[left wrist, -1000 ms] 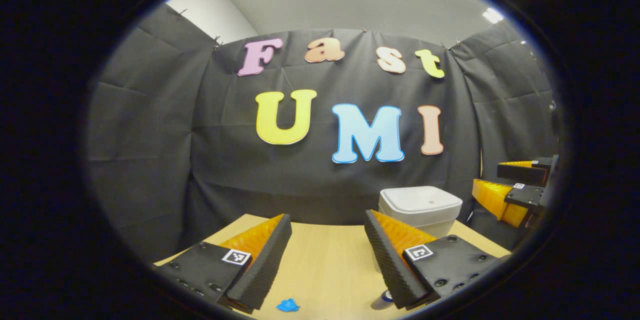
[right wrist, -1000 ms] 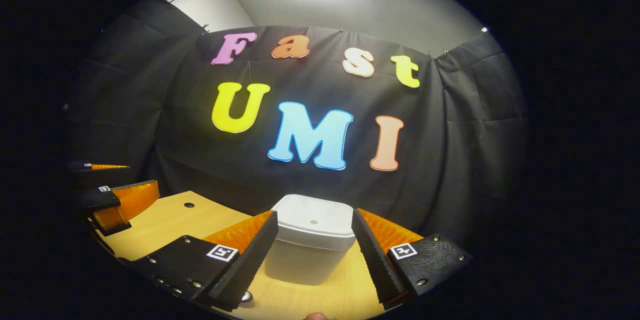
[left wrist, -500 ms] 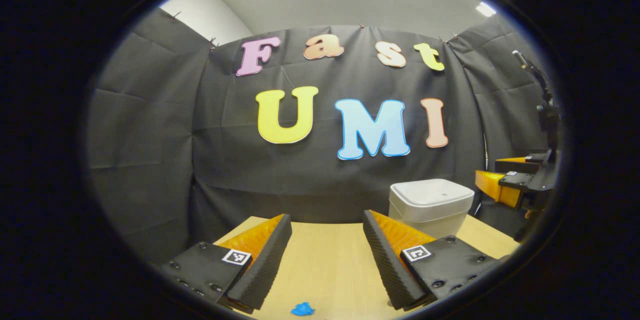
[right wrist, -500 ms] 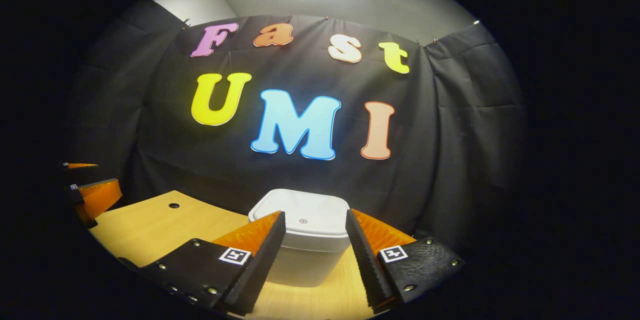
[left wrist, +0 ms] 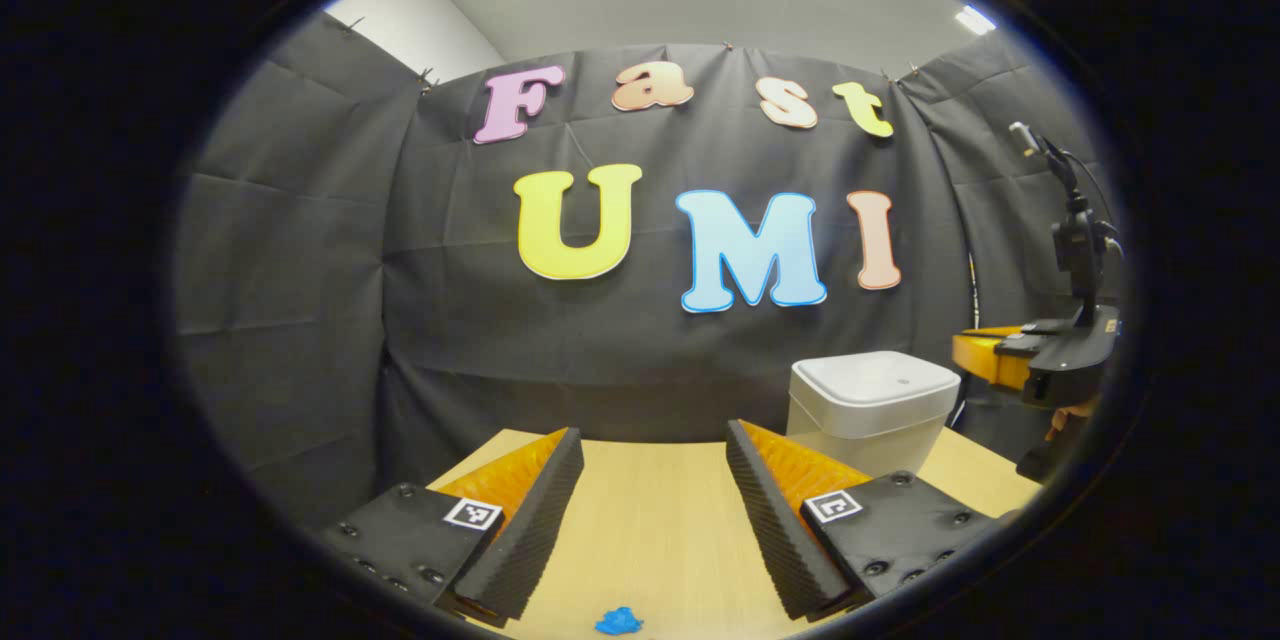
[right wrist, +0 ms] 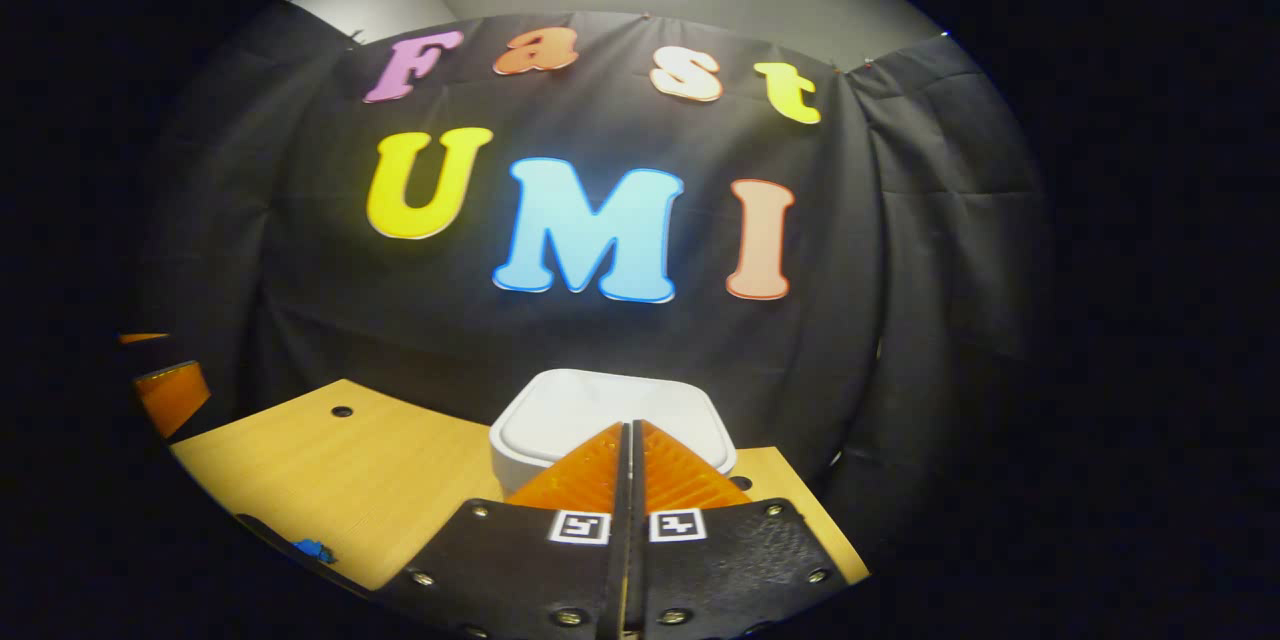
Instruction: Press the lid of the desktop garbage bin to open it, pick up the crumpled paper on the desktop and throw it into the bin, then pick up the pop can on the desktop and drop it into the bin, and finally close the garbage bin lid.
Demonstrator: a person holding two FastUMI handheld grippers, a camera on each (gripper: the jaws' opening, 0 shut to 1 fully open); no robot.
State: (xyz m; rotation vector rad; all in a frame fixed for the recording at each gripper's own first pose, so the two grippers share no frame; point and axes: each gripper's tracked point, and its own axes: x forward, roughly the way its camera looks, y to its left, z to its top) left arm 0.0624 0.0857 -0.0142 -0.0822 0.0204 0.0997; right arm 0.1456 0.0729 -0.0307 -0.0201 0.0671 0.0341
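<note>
The white garbage bin (left wrist: pixel 868 408) stands at the table's far right with its lid down. My right gripper (right wrist: pixel 630 426) is shut with nothing between its fingers, and its tips hang just over the near part of the bin's lid (right wrist: pixel 560 420). In the left gripper view the right gripper (left wrist: pixel 975 352) shows beside the bin at lid height. My left gripper (left wrist: pixel 655 432) is open and empty above the table's middle. A small blue crumpled paper (left wrist: pixel 620 620) lies on the table just in front of it, and in the right gripper view the paper (right wrist: pixel 315 550) sits at the near left edge.
The wooden table (left wrist: pixel 650 530) ends at the black cloth wall behind the bin. A small round hole (right wrist: pixel 342 411) marks the table's far left part. The left gripper (right wrist: pixel 165 390) shows at the left edge. A camera stand (left wrist: pixel 1075 240) rises at the right.
My right gripper has closed its fingers and risen forward until its tips are over the bin's lid. The left gripper has barely shifted and stays open.
</note>
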